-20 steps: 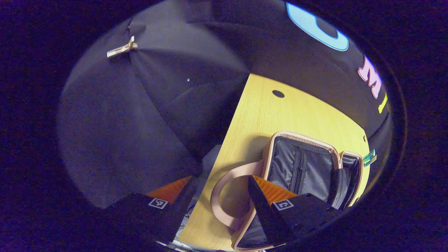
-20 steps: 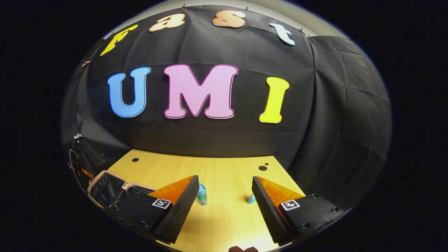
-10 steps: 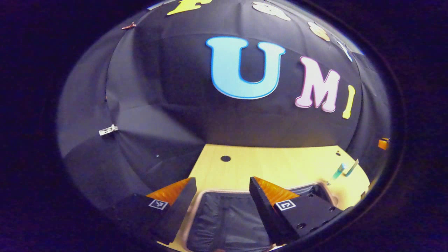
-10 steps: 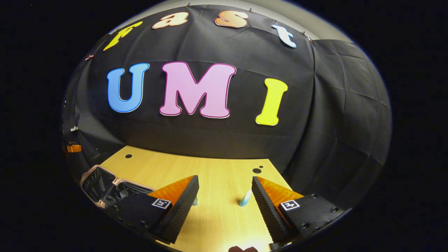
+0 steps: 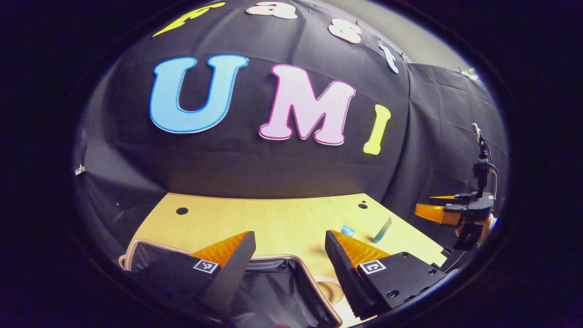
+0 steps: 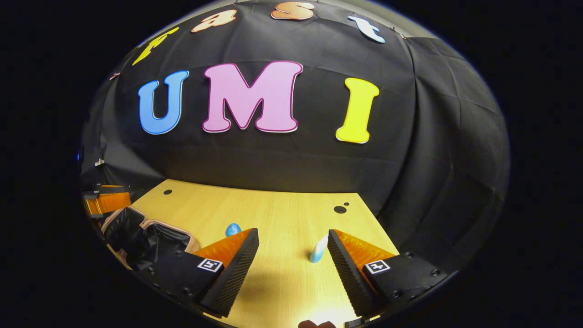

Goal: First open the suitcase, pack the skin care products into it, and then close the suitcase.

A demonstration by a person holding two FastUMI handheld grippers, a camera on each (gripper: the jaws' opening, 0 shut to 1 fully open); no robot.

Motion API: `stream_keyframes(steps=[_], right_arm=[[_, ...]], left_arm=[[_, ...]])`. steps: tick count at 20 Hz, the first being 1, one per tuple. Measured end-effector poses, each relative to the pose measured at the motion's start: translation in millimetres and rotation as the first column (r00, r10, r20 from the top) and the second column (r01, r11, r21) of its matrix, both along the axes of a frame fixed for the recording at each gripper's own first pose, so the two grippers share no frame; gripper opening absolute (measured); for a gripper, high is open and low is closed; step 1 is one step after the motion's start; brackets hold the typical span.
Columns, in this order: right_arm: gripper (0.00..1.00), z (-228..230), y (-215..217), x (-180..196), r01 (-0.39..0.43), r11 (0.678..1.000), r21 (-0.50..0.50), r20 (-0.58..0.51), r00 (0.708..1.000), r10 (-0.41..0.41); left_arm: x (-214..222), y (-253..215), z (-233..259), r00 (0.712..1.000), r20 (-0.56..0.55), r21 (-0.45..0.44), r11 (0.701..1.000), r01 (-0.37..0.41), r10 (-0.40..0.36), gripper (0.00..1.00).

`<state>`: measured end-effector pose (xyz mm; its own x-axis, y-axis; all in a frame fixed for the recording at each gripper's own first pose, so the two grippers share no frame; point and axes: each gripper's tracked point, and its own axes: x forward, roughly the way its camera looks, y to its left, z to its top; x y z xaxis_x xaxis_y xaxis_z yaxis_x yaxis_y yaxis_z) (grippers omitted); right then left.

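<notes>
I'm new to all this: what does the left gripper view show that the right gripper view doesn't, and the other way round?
Particular to the left gripper view: the right gripper, open, at the far right with the hand holding it, and the looped handle of the suitcase. Particular to the right gripper view: the left gripper, open, above the suitcase at the far left. Both share the wooden table, the open suitcase, a small blue bottle and a pale blue tube on the table.
</notes>
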<state>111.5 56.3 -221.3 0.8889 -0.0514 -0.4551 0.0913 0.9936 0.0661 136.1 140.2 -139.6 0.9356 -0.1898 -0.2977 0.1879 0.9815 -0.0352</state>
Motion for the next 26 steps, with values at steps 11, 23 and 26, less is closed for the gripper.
stream_keyframes(steps=[11, 23, 26], right_arm=[[0.97, -111, -19, 37, -0.178, 0.982, 0.064, -0.151, 0.971, 0.185], [0.97, -196, -48, 69, -0.112, 0.988, 0.107, -0.259, 0.956, 0.137], [0.97, -221, -48, 76, -0.095, 0.989, 0.112, -0.292, 0.948, 0.124]], left_arm=[[91, -135, -151, 0.961, -0.257, 0.035, 0.992, 0.119, -0.106, 0.97], [154, -154, -207, 0.947, -0.317, 0.073, 0.995, 0.070, -0.043, 0.97], [154, -171, -212, 0.932, -0.341, 0.038, 0.989, 0.143, -0.122, 0.91]])
